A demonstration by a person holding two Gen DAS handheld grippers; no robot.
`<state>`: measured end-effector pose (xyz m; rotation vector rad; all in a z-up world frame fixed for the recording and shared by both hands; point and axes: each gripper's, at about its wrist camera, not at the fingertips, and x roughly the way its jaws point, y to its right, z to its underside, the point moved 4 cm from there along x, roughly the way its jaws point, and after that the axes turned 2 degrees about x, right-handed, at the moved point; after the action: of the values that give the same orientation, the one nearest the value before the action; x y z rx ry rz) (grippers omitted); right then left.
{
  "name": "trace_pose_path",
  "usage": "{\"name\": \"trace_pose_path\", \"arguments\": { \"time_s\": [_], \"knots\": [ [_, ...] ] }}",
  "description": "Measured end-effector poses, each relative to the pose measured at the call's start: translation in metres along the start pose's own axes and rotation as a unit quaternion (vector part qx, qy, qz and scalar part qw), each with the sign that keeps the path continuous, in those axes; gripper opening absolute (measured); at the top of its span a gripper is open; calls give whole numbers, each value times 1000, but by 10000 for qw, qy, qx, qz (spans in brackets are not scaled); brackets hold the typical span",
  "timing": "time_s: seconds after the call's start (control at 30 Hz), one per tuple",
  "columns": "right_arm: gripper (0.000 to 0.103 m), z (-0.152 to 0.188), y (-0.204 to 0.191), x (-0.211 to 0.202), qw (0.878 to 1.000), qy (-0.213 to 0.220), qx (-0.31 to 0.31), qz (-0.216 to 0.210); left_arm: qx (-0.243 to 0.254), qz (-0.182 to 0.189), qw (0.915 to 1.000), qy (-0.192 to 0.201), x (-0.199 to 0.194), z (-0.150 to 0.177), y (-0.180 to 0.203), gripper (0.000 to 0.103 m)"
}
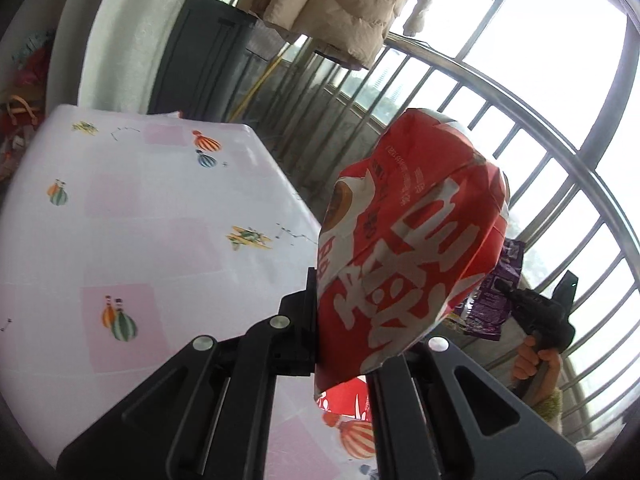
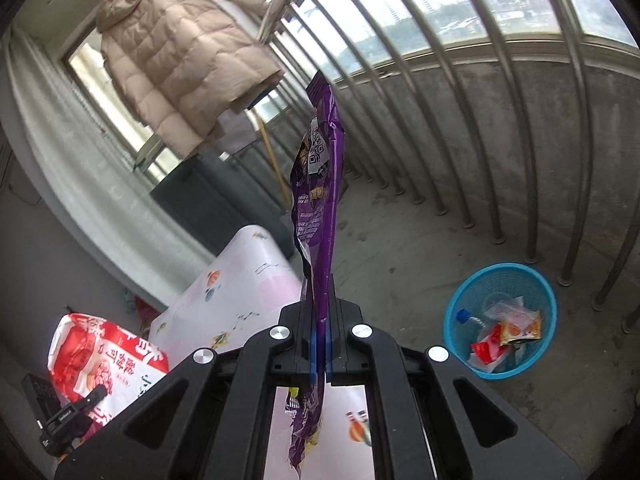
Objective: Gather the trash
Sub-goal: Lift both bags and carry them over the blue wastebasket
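Down on the concrete floor, close to the railing, stands the blue mesh basket, round and open-topped. Inside it: a clear bottle with a blue cap, a red wrapper, an orange-and-white sachet and some pale crumpled paper. The basket is only partly filled, its rim clear all round.

Right gripper is clamped tight on the purple wrapper, a long thin foil packet held edge-on, sticking up past the fingertips with its crinkled tail hanging down below the jaws. It hangs above the edge of the surface, and the basket sits lower and off to the right, with bare floor between.

Left gripper is squeezed together on the red bag, a big puffy packet with white lettering, creased and glossy, held up beyond the surface's far edge. In the left wrist view the purple wrapper peeks out just behind it, with the person's hand on the other gripper's handle.

The surface itself wears a smooth white and pink cloth printed with balloons and little planes; the visible part is bare. Metal railing bars curve round the balcony, a rough concrete wall below them. A beige quilted jacket hangs from the rail, well clear.
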<state>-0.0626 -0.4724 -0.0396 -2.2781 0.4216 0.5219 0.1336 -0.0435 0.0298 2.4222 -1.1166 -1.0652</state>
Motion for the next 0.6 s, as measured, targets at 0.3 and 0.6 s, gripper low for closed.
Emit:
{"name": "trace_pose_path", "arguments": {
  "time_s": [0.3,0.6],
  "knots": [
    [3,-1,89,2,9930,99,585,1023,-315,1213,9906,-542,54,6,30,1],
    [3,16,188,66,9757,-536,1913,921,-384,1722,9782,-1091,107,6,50,1]
  ]
}}
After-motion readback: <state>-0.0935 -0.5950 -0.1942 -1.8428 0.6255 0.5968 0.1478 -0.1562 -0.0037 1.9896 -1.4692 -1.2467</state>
